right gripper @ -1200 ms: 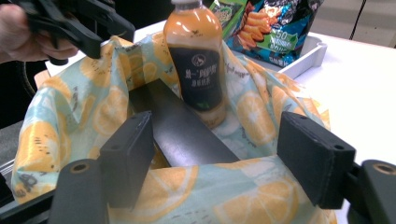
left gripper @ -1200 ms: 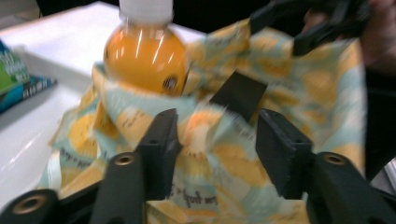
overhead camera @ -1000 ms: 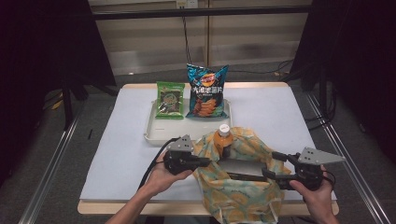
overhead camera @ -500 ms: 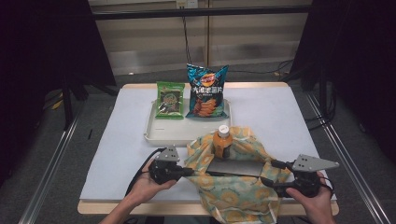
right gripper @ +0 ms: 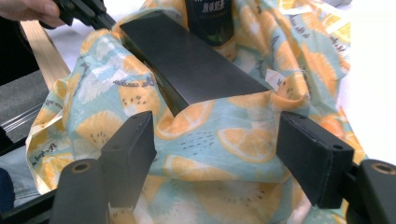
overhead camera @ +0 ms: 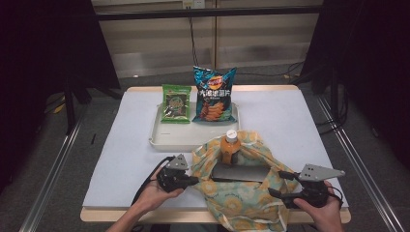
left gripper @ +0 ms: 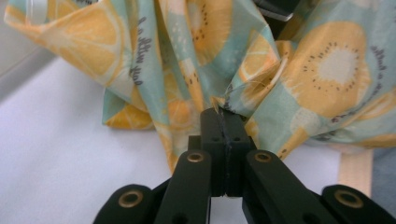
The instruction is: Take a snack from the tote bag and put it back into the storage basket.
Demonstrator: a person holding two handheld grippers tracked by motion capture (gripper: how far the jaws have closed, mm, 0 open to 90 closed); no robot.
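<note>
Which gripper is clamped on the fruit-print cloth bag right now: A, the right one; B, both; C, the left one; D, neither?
C: in the left gripper view the left gripper has its jaws pinched shut on a fold of the fruit-print cloth bag, while the right gripper stands with jaws apart over the cloth.

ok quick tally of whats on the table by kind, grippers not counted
snack bags: 2, the green snack bag and the blue chip bag
trays: 1, the white tray
bottles: 1, the orange bottle standing in the bag
cloth bags: 1, the fruit-print bag
boxes: 1, the flat black box in the bag
total: 6
</note>
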